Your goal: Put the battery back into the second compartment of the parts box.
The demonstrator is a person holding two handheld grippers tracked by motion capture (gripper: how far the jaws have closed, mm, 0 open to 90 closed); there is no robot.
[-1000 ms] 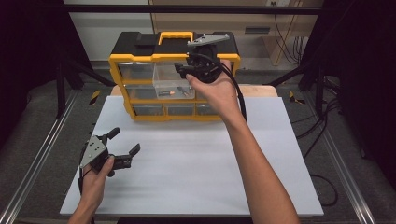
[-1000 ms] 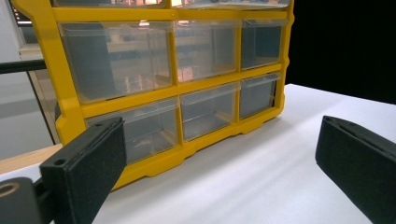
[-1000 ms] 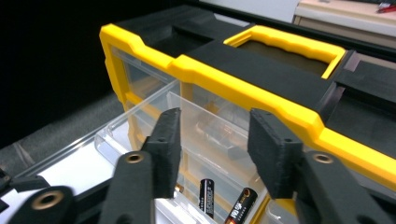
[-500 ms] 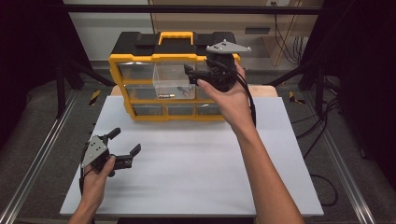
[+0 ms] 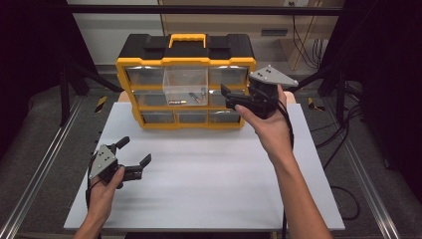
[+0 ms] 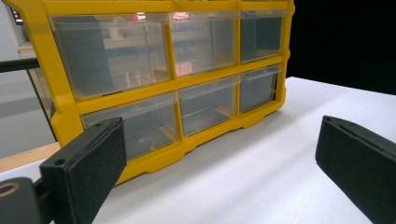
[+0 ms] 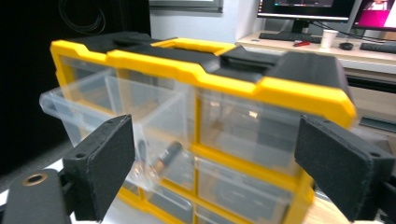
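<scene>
Hovering beside the yellow organiser [image 5: 185,89], the right gripper [image 5: 230,97] has its jaws spread wide and holds nothing — the pulled-out clear drawer [image 5: 185,84] sits just off its jaw tips, in the top row's middle slot, with a battery [image 7: 164,156] lying behind it, seen through the clear plastic. Low over the white table [image 5: 209,174], the left gripper [image 5: 134,158] gapes open too, empty, well short of the organiser.

Grey floor [image 5: 40,164], desk with monitors [image 7: 327,7] behind (dim surroundings).
</scene>
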